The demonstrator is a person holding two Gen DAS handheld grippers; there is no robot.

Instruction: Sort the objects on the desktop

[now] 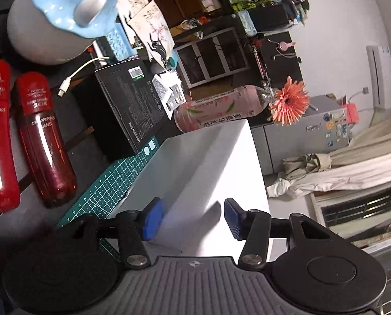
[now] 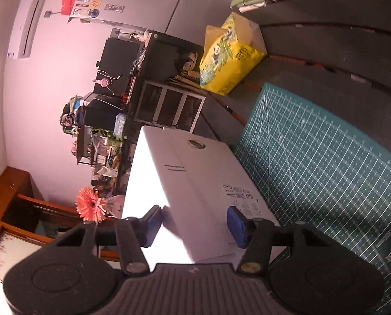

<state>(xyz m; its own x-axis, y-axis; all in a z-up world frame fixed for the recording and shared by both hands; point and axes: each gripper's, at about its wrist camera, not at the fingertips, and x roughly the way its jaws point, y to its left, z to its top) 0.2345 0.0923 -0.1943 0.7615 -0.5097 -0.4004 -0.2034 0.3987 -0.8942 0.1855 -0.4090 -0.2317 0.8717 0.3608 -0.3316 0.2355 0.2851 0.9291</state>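
A white box [image 1: 211,168] lies on the green cutting mat [image 1: 103,191] and fills the middle of the left wrist view. My left gripper [image 1: 193,219] is open, its blue pads [image 1: 152,221] spread over the box's near end, one casting a shadow on it. From the opposite side, the right wrist view shows the same white box [image 2: 195,181] with small print on its grey face. My right gripper [image 2: 195,224] is open, straddling the box's long edge. Whether any pad touches the box is not clear.
Two red bottles [image 1: 45,141] lie left of the mat. Behind the white box are a black box [image 1: 132,105], a pink tea bottle [image 1: 219,107] and an orange flower [image 1: 290,101]. A white cable [image 1: 82,71] and a blue ceramic piece [image 1: 77,2] are at top left. A yellow tissue pack [image 2: 229,57] stands past the mat [image 2: 321,162].
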